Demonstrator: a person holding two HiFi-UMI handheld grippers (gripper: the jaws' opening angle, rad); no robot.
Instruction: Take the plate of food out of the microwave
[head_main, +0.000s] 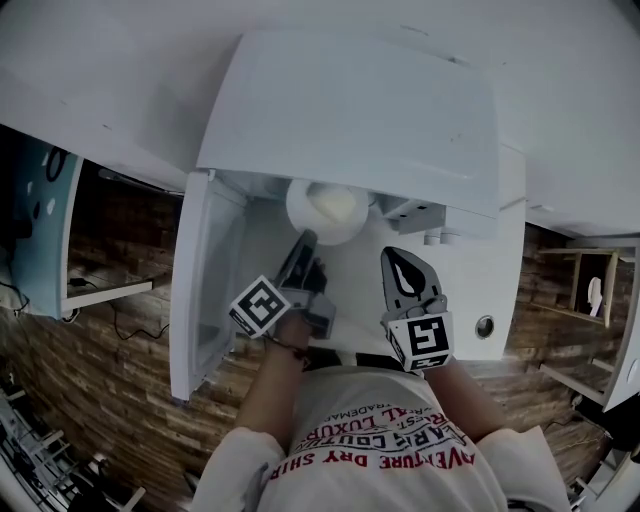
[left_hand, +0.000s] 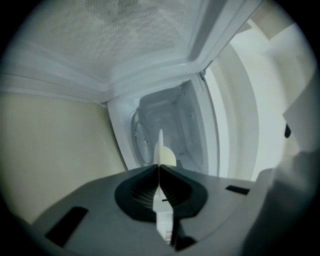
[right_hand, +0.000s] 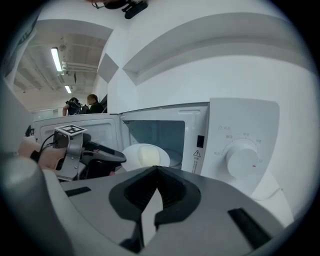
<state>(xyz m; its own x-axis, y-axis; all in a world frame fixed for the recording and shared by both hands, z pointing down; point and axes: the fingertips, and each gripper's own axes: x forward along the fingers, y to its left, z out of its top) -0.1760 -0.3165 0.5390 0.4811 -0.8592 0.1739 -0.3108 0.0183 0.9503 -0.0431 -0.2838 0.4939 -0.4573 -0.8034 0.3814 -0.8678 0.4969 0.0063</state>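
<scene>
Pinch on the rim: my left gripper (head_main: 303, 241) clamps the round white plate (head_main: 300, 213) of pale yellow food (head_main: 338, 205) at the mouth of the white microwave oven (head_main: 350, 110), its door (head_main: 205, 290) swung open. My right gripper (head_main: 397, 253), pressed together and empty, hovers before the microwave's control panel.

White plate (head_main: 303, 208), pale yellow food (head_main: 338, 204), at open microwave (head_main: 350, 110) mouth.

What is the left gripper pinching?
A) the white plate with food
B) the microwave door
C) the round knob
A: the left gripper is shut on the white plate, whose thin rim shows edge-on between its jaws in the left gripper view.
</scene>
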